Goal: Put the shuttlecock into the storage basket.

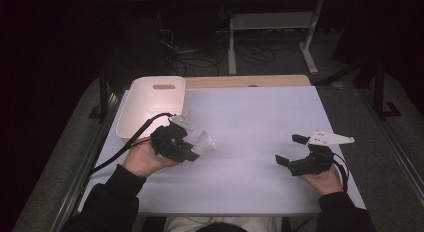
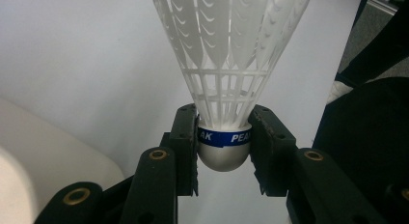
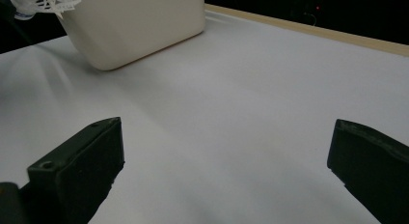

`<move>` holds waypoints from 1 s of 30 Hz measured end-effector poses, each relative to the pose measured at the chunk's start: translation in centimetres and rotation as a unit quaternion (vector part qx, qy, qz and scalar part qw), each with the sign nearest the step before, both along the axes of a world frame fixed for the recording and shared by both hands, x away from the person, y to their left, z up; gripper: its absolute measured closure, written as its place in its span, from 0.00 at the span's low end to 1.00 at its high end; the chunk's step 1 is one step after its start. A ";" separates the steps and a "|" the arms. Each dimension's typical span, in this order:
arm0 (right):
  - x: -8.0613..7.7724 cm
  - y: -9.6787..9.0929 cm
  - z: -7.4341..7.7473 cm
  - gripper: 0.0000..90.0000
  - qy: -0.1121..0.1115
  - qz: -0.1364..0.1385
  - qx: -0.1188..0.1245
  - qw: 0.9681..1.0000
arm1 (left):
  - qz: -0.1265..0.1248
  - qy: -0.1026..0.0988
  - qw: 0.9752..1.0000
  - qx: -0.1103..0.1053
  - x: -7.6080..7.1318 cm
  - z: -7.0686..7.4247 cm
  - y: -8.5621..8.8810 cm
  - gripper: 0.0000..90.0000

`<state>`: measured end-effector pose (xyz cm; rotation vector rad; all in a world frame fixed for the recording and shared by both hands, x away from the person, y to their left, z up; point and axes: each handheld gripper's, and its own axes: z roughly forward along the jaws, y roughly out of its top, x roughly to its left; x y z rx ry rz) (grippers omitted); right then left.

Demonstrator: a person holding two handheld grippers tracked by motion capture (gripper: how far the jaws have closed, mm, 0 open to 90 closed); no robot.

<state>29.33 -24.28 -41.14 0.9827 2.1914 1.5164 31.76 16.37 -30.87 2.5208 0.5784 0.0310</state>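
Observation:
A white feathered shuttlecock (image 2: 226,64) with a blue band and a grey rounded base is clamped at its base between the jaws of my left gripper (image 2: 223,144). In the high view the left gripper (image 1: 192,153) is held above the white table, just in front of the bin, and the shuttlecock (image 1: 204,142) points to the right. My right gripper (image 1: 288,149) rests low over the table at the right, jaws wide apart with nothing between them. In the right gripper view the right gripper (image 3: 226,161) faces bare table, with the shuttlecock (image 3: 46,2) at the top left corner.
A cream plastic bin (image 1: 150,109) stands at the table's back left, and in the right gripper view the bin (image 3: 135,26) is far ahead. A wooden table edge (image 1: 250,81) runs along the back. Cables and desk legs (image 1: 232,42) lie on the dark floor beyond.

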 end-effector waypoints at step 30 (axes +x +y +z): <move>0.0 0.0 0.0 0.00 0.001 0.000 -0.001 1.000 | 0.033 -0.028 0.998 -0.046 0.3 4.2 4.3 0.73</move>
